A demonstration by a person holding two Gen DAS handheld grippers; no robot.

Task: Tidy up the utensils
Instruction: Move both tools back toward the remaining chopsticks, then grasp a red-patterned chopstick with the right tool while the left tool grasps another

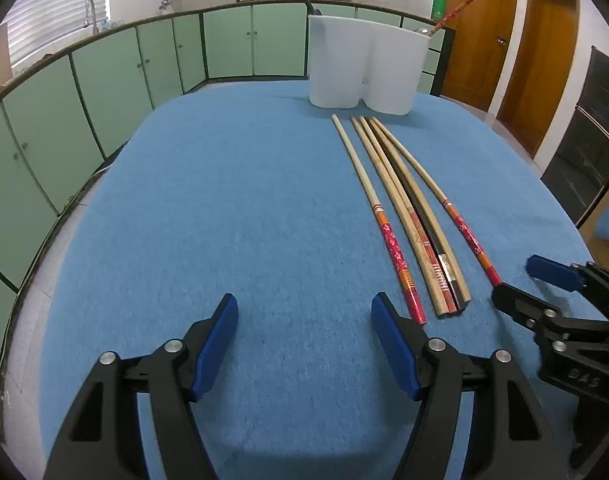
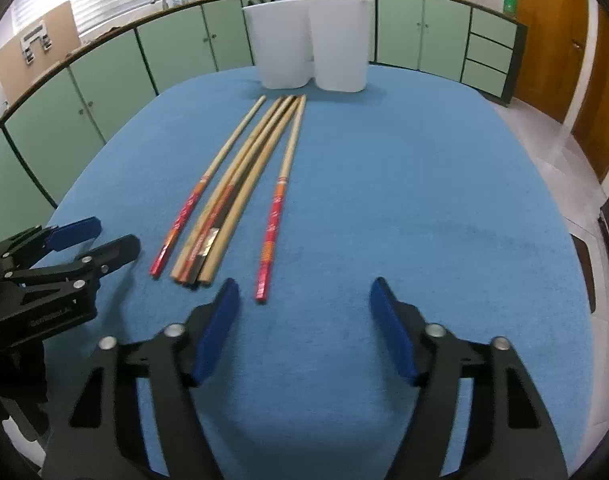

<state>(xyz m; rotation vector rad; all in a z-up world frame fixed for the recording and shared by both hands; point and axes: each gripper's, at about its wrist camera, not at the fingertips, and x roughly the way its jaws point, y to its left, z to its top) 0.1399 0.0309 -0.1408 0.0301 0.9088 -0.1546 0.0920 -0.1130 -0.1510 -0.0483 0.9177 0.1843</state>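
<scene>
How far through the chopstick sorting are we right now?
Barely started. One red-ended chopstick already stands in the white holder, in its right compartment. Nothing is in hand: the left gripper and right gripper are both open and empty. A row of chopsticks lies on the blue cloth.

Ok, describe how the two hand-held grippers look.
Both the left hand-held gripper and the right hand-held gripper match: black angular frames with triangular cutouts, round silver pivot bolts, and blue ribbed finger pads. Faint embossed lettering marks each body. No cables or sleeves show.
</scene>
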